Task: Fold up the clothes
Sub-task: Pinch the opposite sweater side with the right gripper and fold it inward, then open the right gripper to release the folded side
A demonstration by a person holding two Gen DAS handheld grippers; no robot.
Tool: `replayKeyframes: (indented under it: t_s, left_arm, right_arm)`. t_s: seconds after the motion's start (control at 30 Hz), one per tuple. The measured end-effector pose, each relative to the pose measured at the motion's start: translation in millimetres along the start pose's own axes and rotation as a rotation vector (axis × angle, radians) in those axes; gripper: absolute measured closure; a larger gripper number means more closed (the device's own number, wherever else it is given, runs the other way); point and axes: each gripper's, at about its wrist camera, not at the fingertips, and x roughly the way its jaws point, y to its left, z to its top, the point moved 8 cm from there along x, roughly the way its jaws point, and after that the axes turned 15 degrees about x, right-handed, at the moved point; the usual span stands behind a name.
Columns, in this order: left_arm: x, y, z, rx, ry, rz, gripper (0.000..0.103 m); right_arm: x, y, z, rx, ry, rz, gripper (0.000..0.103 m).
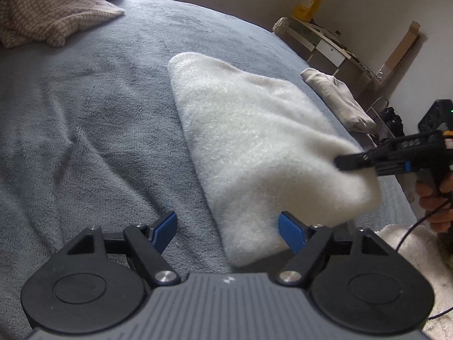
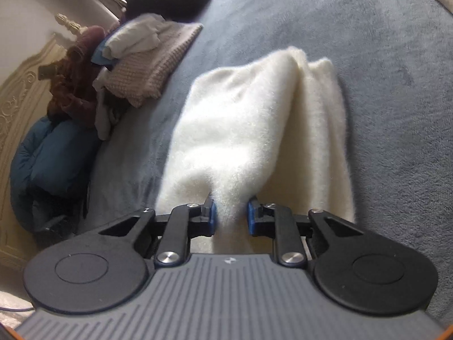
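Note:
A fluffy white garment lies folded lengthwise on the grey bed blanket. My left gripper hovers open over its near end, blue pads wide apart with nothing between them. In the left wrist view the right gripper comes in from the right and pinches the garment's lifted right corner, held by a person's hand. In the right wrist view my right gripper is shut on a bunched edge of the white garment, which drapes away from it onto the blanket.
A beige knitted item sits at the bed's far left. A light grey folded garment lies at the bed's right edge. A pile of clothes and a blue puffy jacket lie beside the bed. A desk stands by the wall.

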Motion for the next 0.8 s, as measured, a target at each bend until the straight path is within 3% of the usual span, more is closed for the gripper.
replayKeyframes:
  t_s: [0.1, 0.27, 0.37, 0.47, 0.6, 0.67, 0.8]
  left_arm:
    - [4, 2, 7, -0.024, -0.003, -0.016, 0.024]
    - [11, 6, 18, -0.065, -0.009, -0.044, 0.021]
    - [15, 8, 24, -0.088, -0.011, -0.060, 0.019]
    - [27, 5, 14, -0.088, 0.041, -0.066, 0.016]
    - [33, 9, 7, -0.155, 0.041, -0.107, 0.016]
    - [33, 9, 6, -0.163, 0.038, -0.109, 0.017]
    - [37, 5, 6, -0.165, 0.051, -0.131, 0.019]
  right_arm:
    - [19, -20, -3, 0.005, 0.054, -0.057, 0.085]
    - [-3, 4, 0, -0.121, -0.001, -0.045, 0.085]
    - [3, -2, 0, -0.169, 0.015, -0.104, 0.085]
    - [21, -19, -3, -0.200, 0.050, -0.167, 0.085]
    - [25, -20, -6, -0.262, 0.056, -0.191, 0.084]
    - [20, -16, -7, -0.288, 0.052, -0.204, 0.081]
    - [-10, 3, -11, -0.464, -0.010, -0.307, 0.068]
